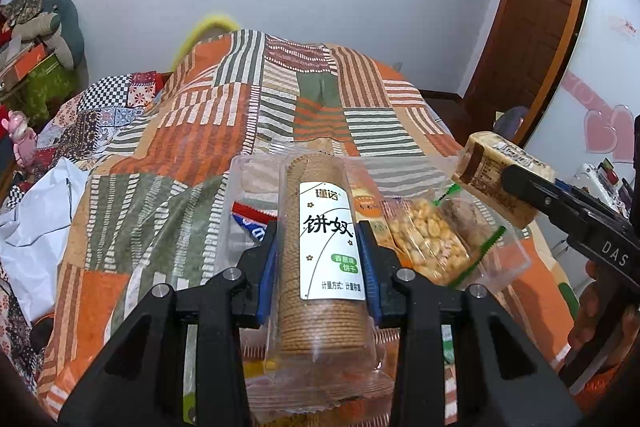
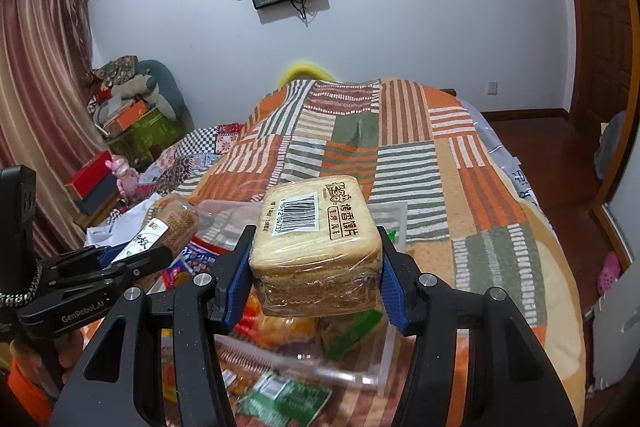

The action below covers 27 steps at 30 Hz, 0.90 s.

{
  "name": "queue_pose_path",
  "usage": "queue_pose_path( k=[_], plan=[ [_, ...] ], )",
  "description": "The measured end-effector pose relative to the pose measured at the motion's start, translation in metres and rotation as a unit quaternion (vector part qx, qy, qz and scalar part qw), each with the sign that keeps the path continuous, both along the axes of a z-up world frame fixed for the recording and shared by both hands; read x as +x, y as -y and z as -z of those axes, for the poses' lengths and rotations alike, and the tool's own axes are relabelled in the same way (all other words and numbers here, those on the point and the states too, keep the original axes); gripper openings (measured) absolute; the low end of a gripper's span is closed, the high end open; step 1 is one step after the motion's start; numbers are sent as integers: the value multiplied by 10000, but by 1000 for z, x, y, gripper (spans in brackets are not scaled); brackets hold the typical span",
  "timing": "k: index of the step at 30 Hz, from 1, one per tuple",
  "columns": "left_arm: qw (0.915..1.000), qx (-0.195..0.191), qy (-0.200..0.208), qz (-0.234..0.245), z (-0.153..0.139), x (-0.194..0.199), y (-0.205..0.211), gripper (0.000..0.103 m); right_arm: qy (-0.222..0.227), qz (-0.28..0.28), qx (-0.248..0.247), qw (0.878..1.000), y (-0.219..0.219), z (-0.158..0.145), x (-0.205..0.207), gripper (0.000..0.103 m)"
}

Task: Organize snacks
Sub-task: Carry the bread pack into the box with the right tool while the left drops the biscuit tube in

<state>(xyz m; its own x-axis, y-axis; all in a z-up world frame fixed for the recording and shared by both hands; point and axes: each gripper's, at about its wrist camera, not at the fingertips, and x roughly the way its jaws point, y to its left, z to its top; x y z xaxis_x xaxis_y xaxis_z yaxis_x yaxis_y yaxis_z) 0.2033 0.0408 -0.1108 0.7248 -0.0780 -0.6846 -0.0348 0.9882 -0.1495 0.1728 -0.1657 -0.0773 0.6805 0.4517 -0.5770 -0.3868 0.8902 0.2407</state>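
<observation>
Both grippers loaded, held up over the bed (image 1: 200, 131). Left gripper (image 1: 318, 267) is clamped across the middle of a biscuit sleeve (image 1: 320, 247), a long stack of round crackers in clear film with a white label, pointing away from the camera. Right gripper (image 2: 316, 267) is pinching a wrapped block of toasted bread slices (image 2: 316, 239) by its two short sides, barcode face up. Below them sits a clear plastic bin (image 1: 516, 259) on the patchwork quilt, already holding a corn-kernel snack bag (image 1: 428, 247) and other packets; more loose packets lie on the quilt in front of it. Handling guess: both items look light but brittle. The biscuit stack is stiff along its length yet likely cracks under squeeze, and the film looks slippery, so the mid-length grip seems right, with modest force. The bread block looks rigid with crumbly edges; the side grip is fine. Set them down flat in the bin, don't drop.
</observation>
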Motion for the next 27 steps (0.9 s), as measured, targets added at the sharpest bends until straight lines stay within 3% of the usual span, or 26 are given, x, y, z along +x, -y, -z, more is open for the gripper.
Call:
queue_pose_path(
  k=[20, 27],
  plan=[
    [9986, -155, -509, 72, 31, 45, 3, 36, -615, 31, -140, 9980, -5, 33, 34, 52],
    [9987, -153, -486, 62, 28, 44, 6, 39, -507, 59, -312, 9982, -8, 29, 31, 53]
  ],
)
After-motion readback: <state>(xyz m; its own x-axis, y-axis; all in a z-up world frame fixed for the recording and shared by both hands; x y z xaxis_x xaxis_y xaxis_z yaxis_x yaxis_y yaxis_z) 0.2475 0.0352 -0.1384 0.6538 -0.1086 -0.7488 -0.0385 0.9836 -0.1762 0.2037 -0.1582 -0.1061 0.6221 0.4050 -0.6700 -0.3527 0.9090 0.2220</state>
